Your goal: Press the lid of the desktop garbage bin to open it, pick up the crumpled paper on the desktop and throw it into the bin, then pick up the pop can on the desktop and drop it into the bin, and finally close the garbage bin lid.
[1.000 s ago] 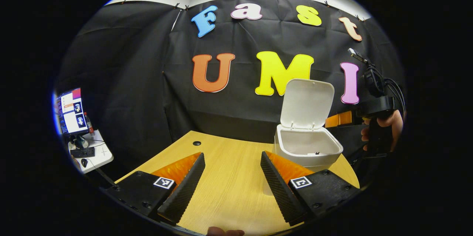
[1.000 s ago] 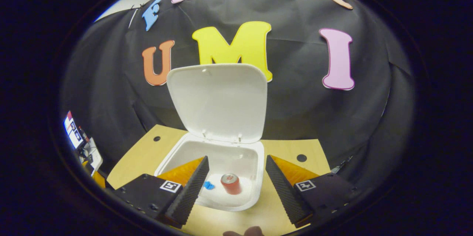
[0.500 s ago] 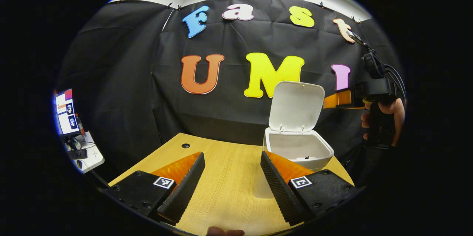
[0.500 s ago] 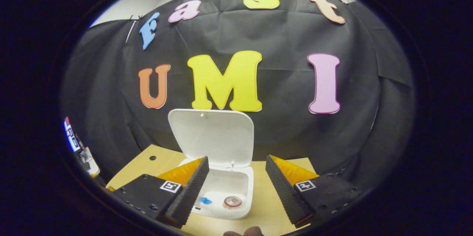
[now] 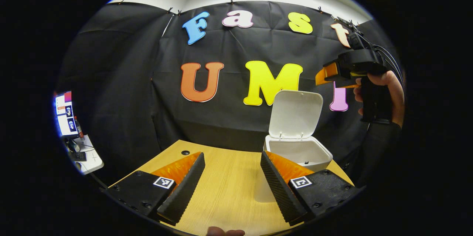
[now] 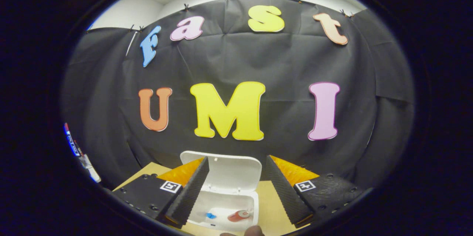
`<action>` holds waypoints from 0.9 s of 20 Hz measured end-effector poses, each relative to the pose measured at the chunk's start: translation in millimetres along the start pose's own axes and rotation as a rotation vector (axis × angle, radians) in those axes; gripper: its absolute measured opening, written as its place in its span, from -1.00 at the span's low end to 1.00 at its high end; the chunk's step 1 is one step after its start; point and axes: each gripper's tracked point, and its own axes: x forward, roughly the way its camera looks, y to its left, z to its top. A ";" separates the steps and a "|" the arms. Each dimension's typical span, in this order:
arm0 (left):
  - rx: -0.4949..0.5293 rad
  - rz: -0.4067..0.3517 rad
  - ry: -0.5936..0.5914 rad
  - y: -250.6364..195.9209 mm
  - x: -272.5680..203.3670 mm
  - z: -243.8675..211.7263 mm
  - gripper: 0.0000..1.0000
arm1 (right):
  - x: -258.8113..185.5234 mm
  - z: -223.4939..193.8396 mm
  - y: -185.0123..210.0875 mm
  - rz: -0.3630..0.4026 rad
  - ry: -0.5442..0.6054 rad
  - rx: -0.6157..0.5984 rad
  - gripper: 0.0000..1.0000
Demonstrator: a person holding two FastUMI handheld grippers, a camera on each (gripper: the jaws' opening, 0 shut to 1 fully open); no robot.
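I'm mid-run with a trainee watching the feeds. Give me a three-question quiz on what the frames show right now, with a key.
1. True or false: the lid of the garbage bin stands open.
2. What lies inside the bin beside the small blue scrap in the right gripper view? A) a pop can B) a spoon C) a glass bottle
3. Fill in: the right hand-held gripper has its fingers spread and holds ____.

Key
1. True. The lid stands up from the bin's rear edge.
2. A. The pop can lies on its side on the bin floor.
3. Nothing. The left hand-held gripper is also open and holds nothing, over the wooden desktop.
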 end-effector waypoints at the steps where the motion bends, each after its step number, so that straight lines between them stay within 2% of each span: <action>1: 0.001 0.008 0.001 3.9 -1.7 -0.1 0.96 | 3.9 6.9 4.0 0.000 -0.009 0.007 0.86; 6: 0.001 0.050 -0.005 22.3 -6.6 5.7 0.96 | 37.3 22.7 16.0 -0.029 -0.042 0.028 0.91; 12: 0.007 0.085 -0.003 35.4 -8.3 9.1 0.96 | 79.5 -6.2 35.4 -0.027 0.045 0.035 0.92; 18: 0.004 0.093 -0.004 38.2 -7.2 10.0 0.96 | 90.9 -25.8 33.0 -0.030 0.092 0.045 0.91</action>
